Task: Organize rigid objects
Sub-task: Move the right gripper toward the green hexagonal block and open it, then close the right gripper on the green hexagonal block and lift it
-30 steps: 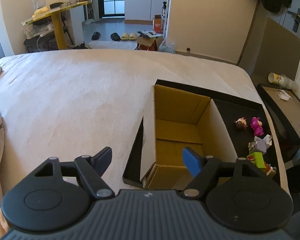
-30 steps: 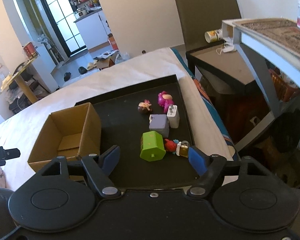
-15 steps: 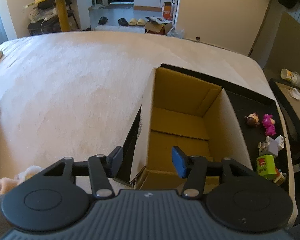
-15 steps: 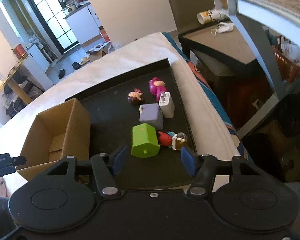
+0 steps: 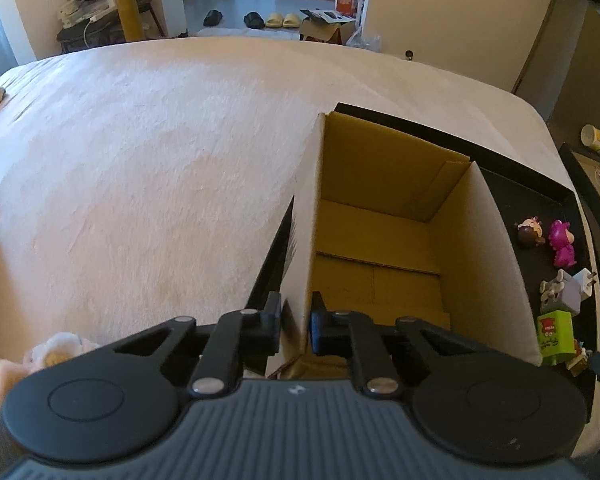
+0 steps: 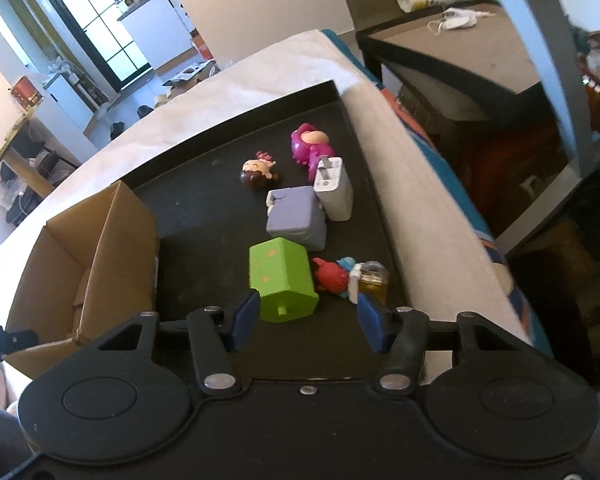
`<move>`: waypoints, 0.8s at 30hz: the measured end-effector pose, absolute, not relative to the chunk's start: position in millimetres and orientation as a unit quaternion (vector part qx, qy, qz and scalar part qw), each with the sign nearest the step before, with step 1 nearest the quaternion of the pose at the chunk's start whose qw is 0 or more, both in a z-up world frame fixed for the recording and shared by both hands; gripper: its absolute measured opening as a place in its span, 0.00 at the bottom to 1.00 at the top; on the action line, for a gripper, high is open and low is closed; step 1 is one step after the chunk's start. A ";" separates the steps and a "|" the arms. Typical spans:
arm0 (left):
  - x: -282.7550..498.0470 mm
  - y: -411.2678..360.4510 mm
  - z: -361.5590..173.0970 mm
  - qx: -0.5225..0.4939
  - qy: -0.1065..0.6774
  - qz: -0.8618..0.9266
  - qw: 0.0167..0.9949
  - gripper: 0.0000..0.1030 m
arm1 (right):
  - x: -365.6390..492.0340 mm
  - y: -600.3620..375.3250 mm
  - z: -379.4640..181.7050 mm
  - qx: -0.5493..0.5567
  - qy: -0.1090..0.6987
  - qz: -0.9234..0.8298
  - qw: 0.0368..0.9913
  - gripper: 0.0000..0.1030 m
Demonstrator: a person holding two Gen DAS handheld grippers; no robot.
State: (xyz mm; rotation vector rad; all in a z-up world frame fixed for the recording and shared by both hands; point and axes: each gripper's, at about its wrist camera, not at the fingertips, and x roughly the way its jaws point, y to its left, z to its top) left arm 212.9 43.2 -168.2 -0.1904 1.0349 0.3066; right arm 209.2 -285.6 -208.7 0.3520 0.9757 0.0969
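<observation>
One cardboard box (image 5: pixel 384 240) sits centre-frame, long axis running away from the camera, its near wall pinched by the left gripper (image 5: pixel 296 322); six toys lie lower centre on the black tray (image 6: pixel 204 208), the green block (image 6: pixel 282 280) nearest the wide-open, empty right gripper (image 6: pixel 306 322).

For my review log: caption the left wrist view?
Left gripper clamps the open brown cardboard box's near wall.

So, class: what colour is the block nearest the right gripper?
Bright green block with small orange marks, clearest in the right wrist view.
</observation>
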 end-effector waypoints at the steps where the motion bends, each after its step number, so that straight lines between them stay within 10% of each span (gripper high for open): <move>1: 213.5 44.6 -168.5 -0.089 0.493 0.145 0.853 0.11 | 211.8 -284.0 -210.5 0.168 0.466 0.050 0.867 0.52; 24: 235.6 51.3 -187.1 -0.091 0.501 0.125 0.852 0.11 | 241.0 -265.6 -238.9 0.203 0.462 0.082 0.859 0.48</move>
